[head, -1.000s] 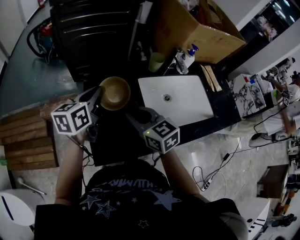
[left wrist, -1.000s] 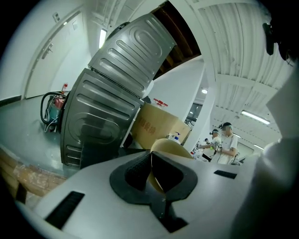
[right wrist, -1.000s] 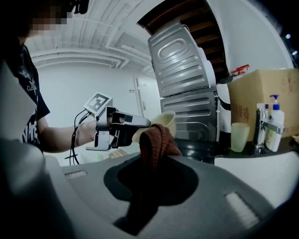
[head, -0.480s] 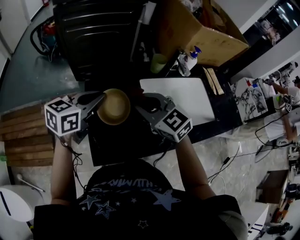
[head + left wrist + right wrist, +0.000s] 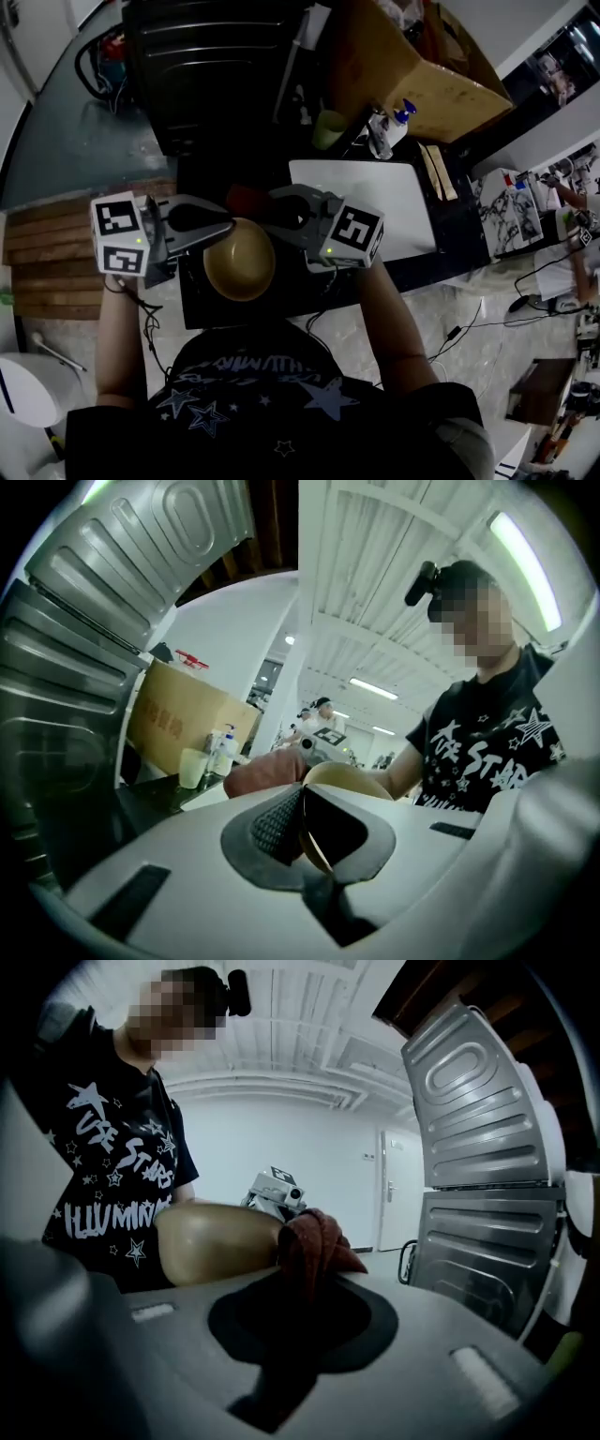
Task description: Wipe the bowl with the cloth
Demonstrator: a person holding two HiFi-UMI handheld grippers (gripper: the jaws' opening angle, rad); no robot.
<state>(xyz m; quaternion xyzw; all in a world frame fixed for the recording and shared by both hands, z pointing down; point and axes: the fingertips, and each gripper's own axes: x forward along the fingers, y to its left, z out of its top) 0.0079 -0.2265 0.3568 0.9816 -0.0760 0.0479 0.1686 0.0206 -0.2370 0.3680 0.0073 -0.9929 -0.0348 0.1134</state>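
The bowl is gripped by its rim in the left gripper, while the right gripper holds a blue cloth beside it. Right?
No: the cloth is reddish-brown, not blue, as the right gripper view shows. The left gripper does grip the bowl by its rim, and the right gripper holds the cloth.

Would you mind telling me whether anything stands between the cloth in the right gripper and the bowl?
Nothing visible does. The right gripper holds the cloth right beside the bowl, which the left gripper grips by its rim; no object lies in between. Whether cloth and bowl touch cannot be told.
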